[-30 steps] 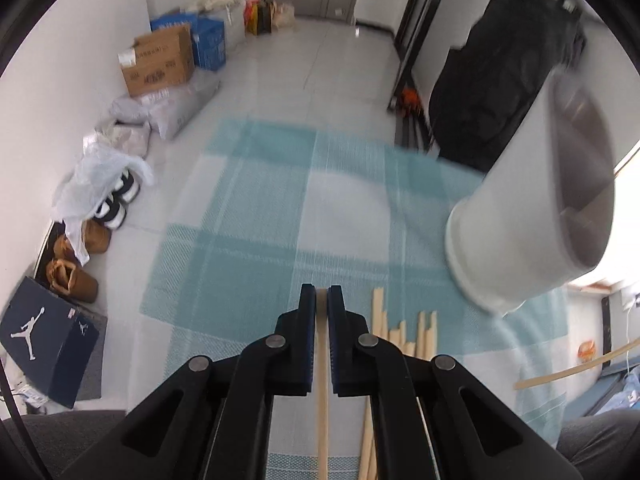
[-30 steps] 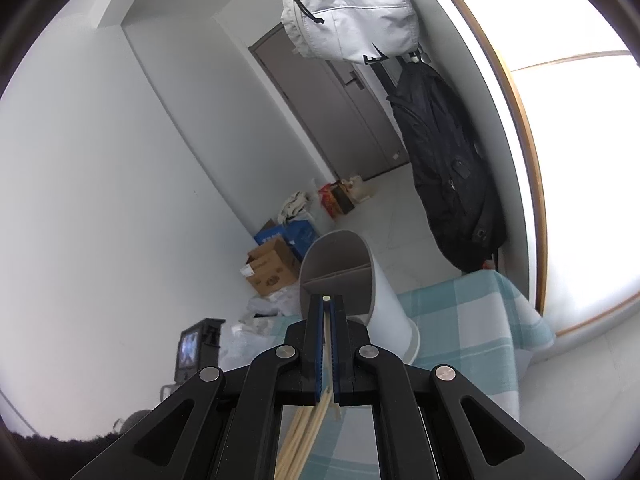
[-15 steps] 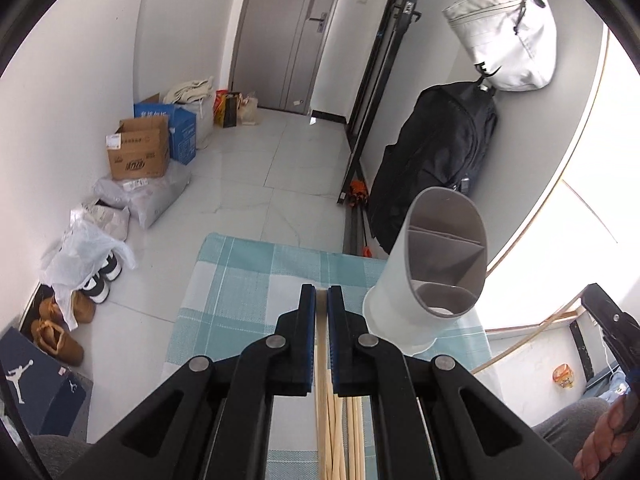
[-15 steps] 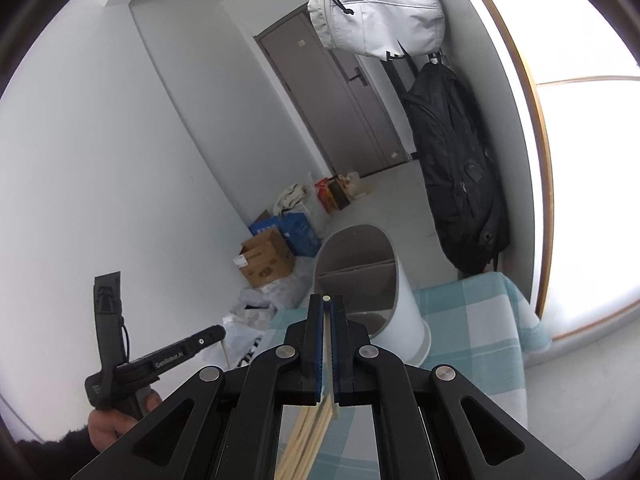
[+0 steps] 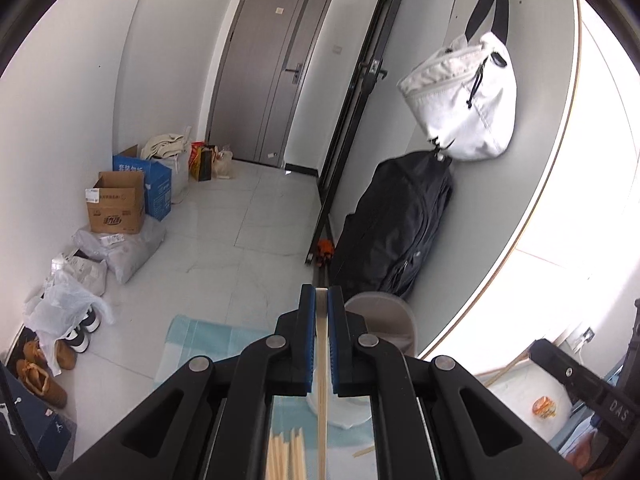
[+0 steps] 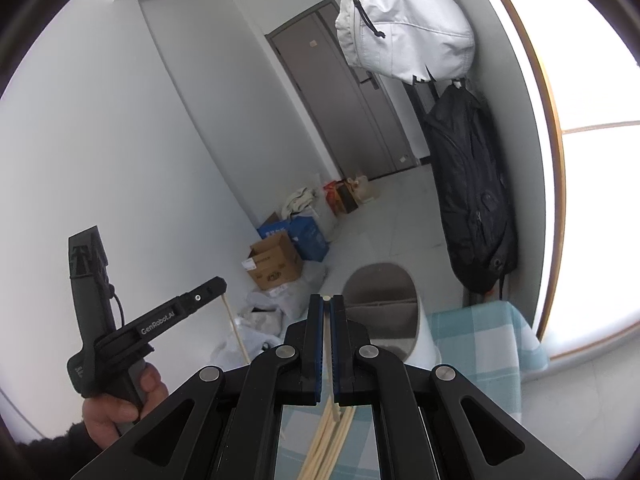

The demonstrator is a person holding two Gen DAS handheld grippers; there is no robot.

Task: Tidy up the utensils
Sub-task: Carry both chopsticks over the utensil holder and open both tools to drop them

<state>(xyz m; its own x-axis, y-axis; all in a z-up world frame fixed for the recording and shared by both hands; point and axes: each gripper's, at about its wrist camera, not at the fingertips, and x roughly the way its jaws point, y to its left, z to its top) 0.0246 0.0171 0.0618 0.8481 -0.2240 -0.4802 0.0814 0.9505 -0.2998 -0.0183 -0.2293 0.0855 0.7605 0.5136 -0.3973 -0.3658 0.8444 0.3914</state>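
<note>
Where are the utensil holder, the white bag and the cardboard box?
utensil holder point(image 6: 425, 344): right wrist view, white outer wall.
white bag point(image 5: 466, 110): left wrist view, fabric body.
cardboard box point(image 5: 116, 210): left wrist view, front face.

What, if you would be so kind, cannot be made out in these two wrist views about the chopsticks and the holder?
- Utensil holder: its base is hidden behind the right gripper in the right view; the left gripper covers most of it in the left view.
- Held chopstick: its lower end is cut off by the frame edge.
- Loose chopsticks: their count is unclear, as gripper and edge hide them.
</note>
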